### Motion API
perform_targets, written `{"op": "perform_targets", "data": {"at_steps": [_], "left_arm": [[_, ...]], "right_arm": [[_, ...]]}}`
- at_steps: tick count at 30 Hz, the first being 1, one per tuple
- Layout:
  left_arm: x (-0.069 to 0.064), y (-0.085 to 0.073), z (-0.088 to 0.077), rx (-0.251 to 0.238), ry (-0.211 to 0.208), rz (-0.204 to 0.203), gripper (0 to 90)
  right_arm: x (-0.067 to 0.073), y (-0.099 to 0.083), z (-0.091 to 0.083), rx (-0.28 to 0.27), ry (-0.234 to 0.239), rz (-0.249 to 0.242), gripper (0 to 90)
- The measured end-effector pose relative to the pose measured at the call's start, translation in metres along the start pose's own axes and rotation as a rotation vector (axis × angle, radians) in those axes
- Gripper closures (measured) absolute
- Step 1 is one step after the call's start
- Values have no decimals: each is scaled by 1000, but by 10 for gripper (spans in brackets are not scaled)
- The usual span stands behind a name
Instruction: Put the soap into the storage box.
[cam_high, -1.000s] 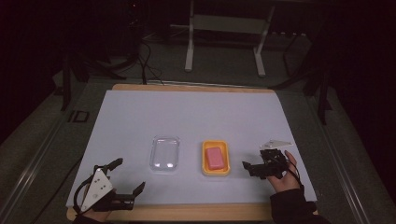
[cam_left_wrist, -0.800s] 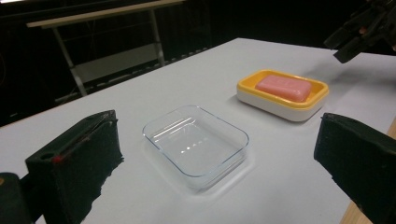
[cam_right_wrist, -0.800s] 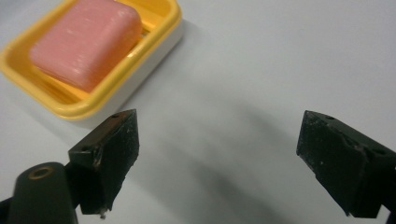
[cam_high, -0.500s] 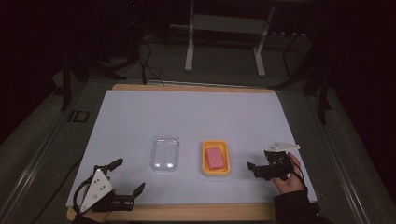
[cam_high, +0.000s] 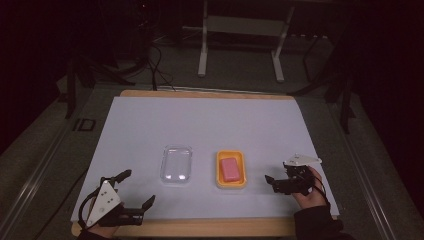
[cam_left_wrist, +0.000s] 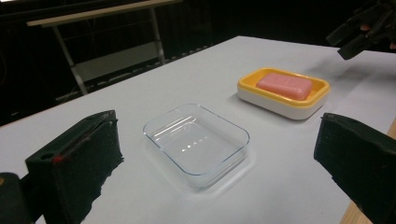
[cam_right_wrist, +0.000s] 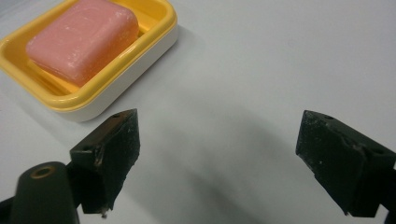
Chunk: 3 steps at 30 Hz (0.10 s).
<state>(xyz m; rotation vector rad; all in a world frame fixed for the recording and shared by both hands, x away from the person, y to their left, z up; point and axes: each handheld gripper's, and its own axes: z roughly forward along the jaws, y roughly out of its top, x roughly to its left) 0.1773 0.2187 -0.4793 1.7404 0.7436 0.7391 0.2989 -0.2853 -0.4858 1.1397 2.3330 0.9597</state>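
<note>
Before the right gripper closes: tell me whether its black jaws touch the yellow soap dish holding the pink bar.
Apart. In the right gripper view, bare white table separates the right gripper, jaws open, from the yellow soap dish holding the pink bar.

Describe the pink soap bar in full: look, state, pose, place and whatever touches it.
The pink soap bar is a rounded rectangular block, matte, with pale whitish scuffs on its top and edges. It looks whole and dry. It lies flat, lengthwise, inside the yellow soap dish, which has a white base and stands on the white table, right of the clear empty tray. Only the dish touches it. The right gripper hangs open just to the dish's right, apart from both.
</note>
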Motion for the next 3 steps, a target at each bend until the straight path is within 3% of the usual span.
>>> {"op": "perform_targets", "data": {"at_steps": [3], "left_arm": [[0, 0, 0, -1, 0, 1, 10]], "right_arm": [[1, 0, 0, -3, -11, -21, 137]]}}
